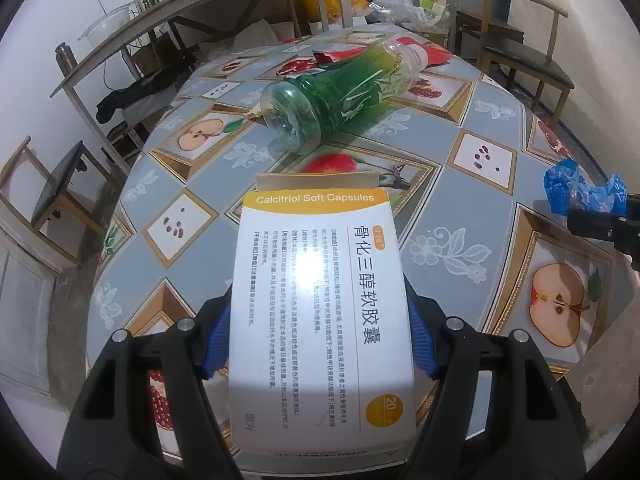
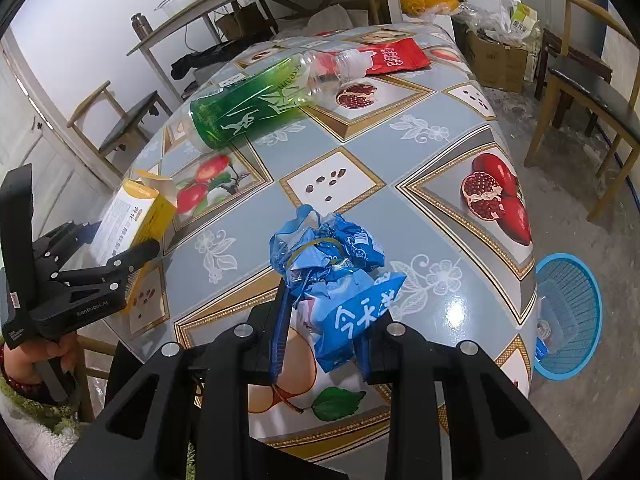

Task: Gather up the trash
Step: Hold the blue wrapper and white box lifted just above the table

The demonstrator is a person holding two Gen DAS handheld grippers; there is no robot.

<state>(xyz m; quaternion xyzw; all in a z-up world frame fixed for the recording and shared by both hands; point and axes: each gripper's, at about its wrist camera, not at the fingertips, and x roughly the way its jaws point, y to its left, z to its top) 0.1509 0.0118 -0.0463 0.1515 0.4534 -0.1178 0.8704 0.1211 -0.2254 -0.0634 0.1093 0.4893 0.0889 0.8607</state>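
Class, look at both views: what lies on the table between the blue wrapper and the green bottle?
Nothing: in the right wrist view only bare patterned tablecloth separates the blue wrapper from the green bottle.

Black plastic left tool [image 1: 320, 344], blue ribbed pads [image 1: 218, 340], silver screws, right tool [image 2: 320, 340] alike, perhaps a red beaded bracelet [image 2: 12, 372].

A table [image 2: 440, 216] with a blue-grey fruit-print cover fills the room's middle. Wooden chairs [image 2: 592, 92] with dark seats stand on either side. A long wooden shelf [image 1: 132, 40] lines the far white wall [image 1: 48, 8]. Bare concrete floor [image 2: 580, 392].
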